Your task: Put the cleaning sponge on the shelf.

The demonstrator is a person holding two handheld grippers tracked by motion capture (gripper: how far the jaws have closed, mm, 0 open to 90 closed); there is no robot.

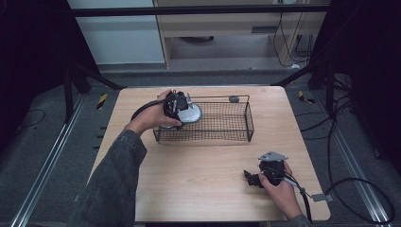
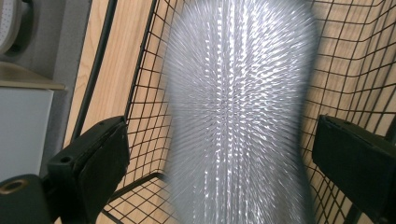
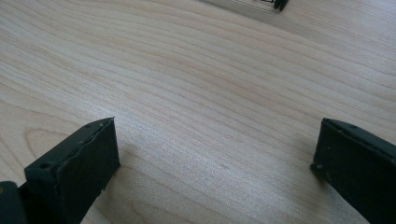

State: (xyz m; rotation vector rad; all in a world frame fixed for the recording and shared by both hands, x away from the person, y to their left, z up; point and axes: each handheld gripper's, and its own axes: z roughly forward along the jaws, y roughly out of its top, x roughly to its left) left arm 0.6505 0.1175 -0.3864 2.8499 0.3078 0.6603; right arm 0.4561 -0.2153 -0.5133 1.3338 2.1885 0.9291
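Observation:
A black wire basket point(image 1: 249, 121) stands on the wooden table point(image 1: 203, 175). My left gripper point(image 1: 183, 107) is over the basket's left end. A silvery, finely textured object point(image 1: 193, 114) lies there just past its jaws. In the left gripper view this silvery object point(image 2: 238, 107) is blurred and stands lengthwise between the two black jaws, over the basket mesh point(image 2: 140, 93). The jaws are wide apart, and I cannot tell whether either touches it. My left gripper point(image 2: 222, 135) is open. My right gripper point(image 1: 250, 178) rests low at the table's front right, open, with bare wood between its jaws point(image 3: 217, 140).
A small dark grey object point(image 1: 233, 99) sits at the basket's far rim. Black cables point(image 1: 359, 189) loop on the floor to the right. The right gripper's cable trails off the table's front right corner point(image 1: 323, 196).

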